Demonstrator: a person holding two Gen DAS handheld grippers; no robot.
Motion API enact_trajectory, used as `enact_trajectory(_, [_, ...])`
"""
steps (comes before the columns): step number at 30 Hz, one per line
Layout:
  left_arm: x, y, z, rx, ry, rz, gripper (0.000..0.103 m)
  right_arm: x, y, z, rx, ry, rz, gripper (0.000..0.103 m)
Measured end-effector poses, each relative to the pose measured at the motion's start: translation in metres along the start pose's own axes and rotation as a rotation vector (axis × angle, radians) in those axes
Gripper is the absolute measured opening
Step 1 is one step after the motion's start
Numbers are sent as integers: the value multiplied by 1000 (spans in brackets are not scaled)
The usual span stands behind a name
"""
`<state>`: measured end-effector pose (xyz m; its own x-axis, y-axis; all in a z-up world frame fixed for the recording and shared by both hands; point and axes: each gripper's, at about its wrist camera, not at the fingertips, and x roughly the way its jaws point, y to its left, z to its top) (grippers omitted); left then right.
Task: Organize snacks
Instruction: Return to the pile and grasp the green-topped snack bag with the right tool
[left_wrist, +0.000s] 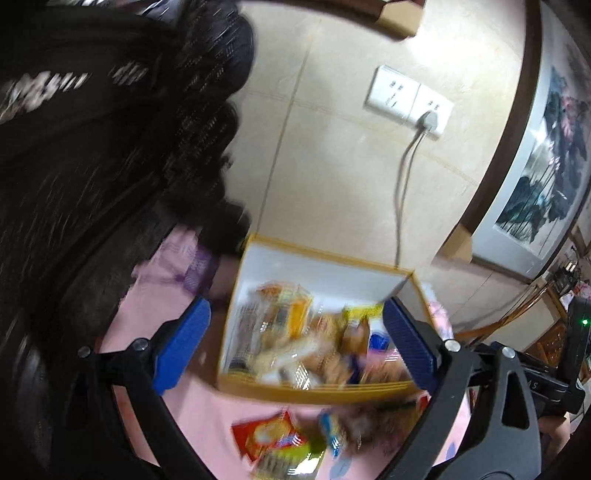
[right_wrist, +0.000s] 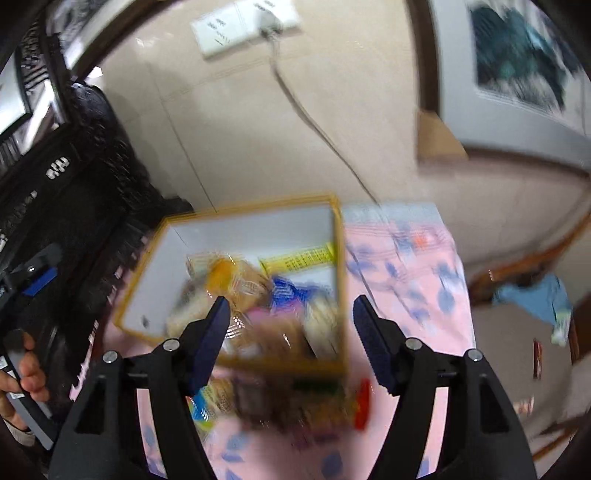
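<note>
Partway through filling the box (left_wrist: 314, 393), by the look of it. Both claws wide open and holding nothing: left gripper (left_wrist: 295, 347), right gripper (right_wrist: 290, 339). Box at 12 o'clock, half full of blurry bright packets. Loose snacks (left_wrist: 269, 439) at 6 o'clock on the pink cloth (right_wrist: 402, 280). Next, probably: reach down, pinch one packet softly.

Motion blur smears the snack packets (left_wrist: 295, 339) inside the yellow-rimmed white cardboard box (left_wrist: 317, 254); packets in front of it (right_wrist: 280, 402) are unreadable too.
</note>
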<state>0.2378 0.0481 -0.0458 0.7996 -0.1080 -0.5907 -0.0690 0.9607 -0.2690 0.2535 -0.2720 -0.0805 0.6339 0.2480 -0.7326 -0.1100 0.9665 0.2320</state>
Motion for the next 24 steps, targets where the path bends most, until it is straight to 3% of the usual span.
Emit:
enact_trajectory(7, [-17,9,-64,32,118,21,96,11,-27,-80,79,147,-23,70])
enact_trajectory(12, [-27,6,-94,49,185,10,96,28,-30,-112,128,225,10,66])
enact_trajectory(18, [-34,-3,-113,59,227,-20,96,42,-39,-110,201,226,42,63])
enact_trajectory(24, [-33,-5,-115,53,235,-27,96,64,-26,-98,109,222,62,56])
